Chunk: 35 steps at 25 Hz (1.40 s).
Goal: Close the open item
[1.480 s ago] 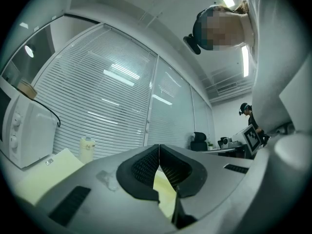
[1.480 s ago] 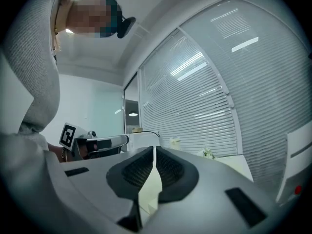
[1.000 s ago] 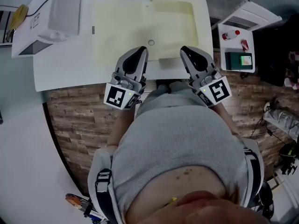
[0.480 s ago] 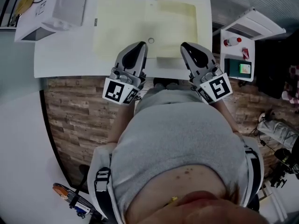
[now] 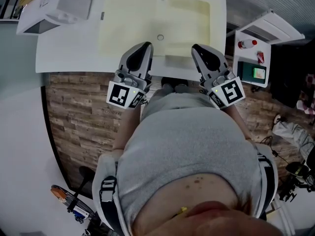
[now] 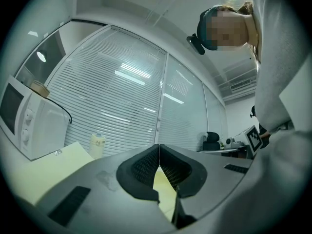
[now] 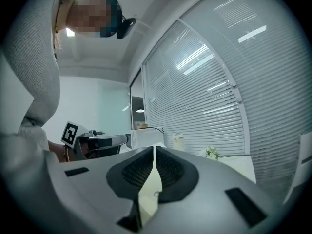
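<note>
At table near edge: left gripper, right gripper, fingers together; yellow mat ahead, microwave far left.

The microwave is cut off by the top edge.

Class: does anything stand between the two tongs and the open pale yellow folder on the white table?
Nothing visible does. The left tongs and right tongs, both shut and empty, hover at the near edge of the open pale yellow folder. Only a small ring lies on it by the fold.
</note>
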Each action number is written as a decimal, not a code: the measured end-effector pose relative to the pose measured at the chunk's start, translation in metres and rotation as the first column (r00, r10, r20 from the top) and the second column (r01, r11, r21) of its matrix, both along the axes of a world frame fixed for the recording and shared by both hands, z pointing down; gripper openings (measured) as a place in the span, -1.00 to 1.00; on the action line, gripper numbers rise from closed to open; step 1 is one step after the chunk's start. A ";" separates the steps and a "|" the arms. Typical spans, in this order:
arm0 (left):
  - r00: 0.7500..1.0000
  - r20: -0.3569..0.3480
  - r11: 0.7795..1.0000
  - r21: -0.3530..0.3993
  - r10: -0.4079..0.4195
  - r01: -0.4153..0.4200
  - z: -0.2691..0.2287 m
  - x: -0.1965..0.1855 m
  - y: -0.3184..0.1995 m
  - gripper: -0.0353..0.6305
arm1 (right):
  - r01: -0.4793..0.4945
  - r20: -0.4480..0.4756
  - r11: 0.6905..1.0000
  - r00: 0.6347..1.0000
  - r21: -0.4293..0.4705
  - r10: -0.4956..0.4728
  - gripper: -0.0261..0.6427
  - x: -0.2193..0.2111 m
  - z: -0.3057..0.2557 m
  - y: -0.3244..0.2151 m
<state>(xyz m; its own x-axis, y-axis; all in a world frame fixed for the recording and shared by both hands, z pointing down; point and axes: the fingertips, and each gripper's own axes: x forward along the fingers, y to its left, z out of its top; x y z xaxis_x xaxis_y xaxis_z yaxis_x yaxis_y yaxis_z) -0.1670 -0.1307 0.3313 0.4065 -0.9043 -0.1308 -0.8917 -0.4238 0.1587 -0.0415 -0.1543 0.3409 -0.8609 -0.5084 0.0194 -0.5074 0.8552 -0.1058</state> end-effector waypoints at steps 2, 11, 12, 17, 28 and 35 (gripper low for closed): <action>1.000 0.003 1.000 -0.001 -0.015 0.015 0.001 -0.002 0.003 -0.86 | 0.015 -0.002 1.000 1.000 -0.004 -0.015 -0.70 -0.001 0.002 0.002; 0.993 0.037 0.993 -0.028 -0.111 0.112 0.008 -0.028 0.019 -0.86 | 0.095 0.011 0.995 0.995 -0.022 -0.094 -0.70 -0.018 0.005 0.010; 0.990 0.040 0.990 -0.035 -0.133 0.135 0.011 -0.033 0.021 -0.86 | 0.104 0.011 0.994 0.995 -0.023 -0.104 -0.70 -0.021 0.006 0.011; 0.973 0.042 0.972 -0.059 -0.226 0.228 0.020 -0.058 0.033 -0.86 | 0.152 0.005 0.988 0.988 -0.034 -0.152 -0.70 -0.033 0.010 0.015; 0.929 0.056 0.919 -0.136 -0.365 0.370 0.042 -0.105 0.046 -0.84 | 0.215 -0.010 0.974 0.976 -0.070 -0.217 -0.70 -0.050 0.021 0.014; 0.900 0.051 0.875 -0.217 -0.433 0.433 0.064 -0.137 0.050 -0.46 | 0.227 -0.007 0.969 0.973 -0.102 -0.229 -0.70 -0.064 0.023 0.017</action>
<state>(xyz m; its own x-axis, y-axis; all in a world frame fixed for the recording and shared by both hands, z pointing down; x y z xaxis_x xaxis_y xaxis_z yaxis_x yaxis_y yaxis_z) -0.3044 -0.0802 0.3950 -0.0319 -0.9955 0.0889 -0.9783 0.0493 0.2013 -0.1053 -0.1378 0.3635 -0.9527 -0.2938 0.0772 -0.3033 0.9340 -0.1886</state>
